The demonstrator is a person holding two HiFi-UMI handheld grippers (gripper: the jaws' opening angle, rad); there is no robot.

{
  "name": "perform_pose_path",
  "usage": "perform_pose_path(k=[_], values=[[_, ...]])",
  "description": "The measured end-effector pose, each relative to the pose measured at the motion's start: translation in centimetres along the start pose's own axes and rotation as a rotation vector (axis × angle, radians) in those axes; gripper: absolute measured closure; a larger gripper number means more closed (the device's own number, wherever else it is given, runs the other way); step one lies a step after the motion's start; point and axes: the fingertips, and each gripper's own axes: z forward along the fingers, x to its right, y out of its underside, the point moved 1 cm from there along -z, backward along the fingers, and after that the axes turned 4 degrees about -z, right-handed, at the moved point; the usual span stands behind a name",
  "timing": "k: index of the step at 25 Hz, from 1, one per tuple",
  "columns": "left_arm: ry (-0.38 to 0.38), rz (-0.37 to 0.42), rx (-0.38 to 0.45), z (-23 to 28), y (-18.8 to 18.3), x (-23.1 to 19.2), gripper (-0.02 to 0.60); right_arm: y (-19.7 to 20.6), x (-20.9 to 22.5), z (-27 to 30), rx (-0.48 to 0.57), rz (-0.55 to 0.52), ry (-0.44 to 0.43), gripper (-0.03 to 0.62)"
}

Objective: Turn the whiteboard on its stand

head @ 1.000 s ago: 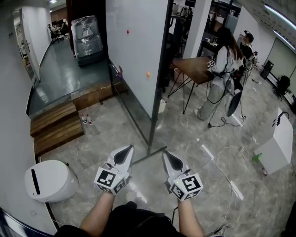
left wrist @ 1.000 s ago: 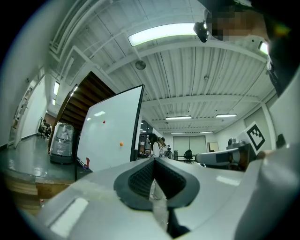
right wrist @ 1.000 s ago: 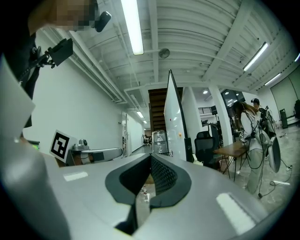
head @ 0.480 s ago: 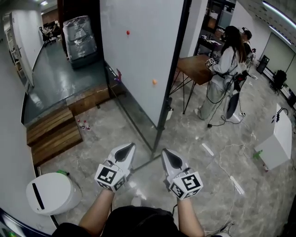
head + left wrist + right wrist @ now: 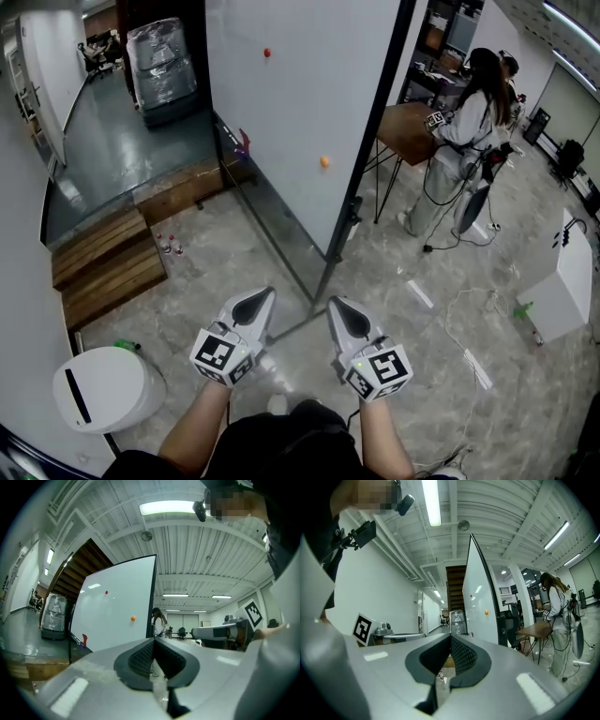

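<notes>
Jaws first: both pairs are clenched with nothing between them. On the left gripper (image 5: 153, 641) the dark ribbed pads meet at the tip, and the right gripper (image 5: 451, 637) shows the same, pads pressed together on air. From the head view the left gripper (image 5: 261, 296) and right gripper (image 5: 337, 306) sit side by side, low in the picture, both pointing ahead and level, each with its marker cube facing up.

Ahead of them stands the whiteboard (image 5: 281, 122), upright and seen nearly edge-on, its white face turned to the left. Its black frame post (image 5: 361, 178) runs down to the grey stone floor (image 5: 216, 253) just beyond the two tips, in line with the gap between them. Neither gripper touches the board or the stand. A dark bar at the foot reaches towards the grippers, though how near it comes is hard to judge from this angle.

On the board's face there is a red magnet (image 5: 267, 52) up high and an orange magnet (image 5: 324, 161) lower down. A white rounded bin (image 5: 103, 389) sits at the lower left. At the far right a person (image 5: 464, 131) stands beside a wooden tabletop (image 5: 401, 131).
</notes>
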Motion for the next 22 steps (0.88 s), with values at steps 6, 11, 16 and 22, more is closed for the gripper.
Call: perform_pose_path(k=[6, 11, 16, 22], values=[[-0.026, 0.011, 0.001, 0.6, 0.3, -0.3, 0.578, -0.3, 1.5, 0.6, 0.011, 0.001, -0.011, 0.586], [-0.063, 0.014, 0.008, 1.8, -0.3, -0.1, 0.578, -1.4, 3.3, 1.1, 0.029, -0.007, -0.049, 0.586], [-0.095, 0.014, 0.016, 3.5, -0.4, 0.4, 0.578, -1.6, 5.2, 1.3, 0.031, -0.007, -0.079, 0.586], [-0.115, 0.004, 0.025, 5.3, -0.6, 1.1, 0.578, -0.7, 8.3, 1.8, -0.007, 0.002, -0.075, 0.586]])
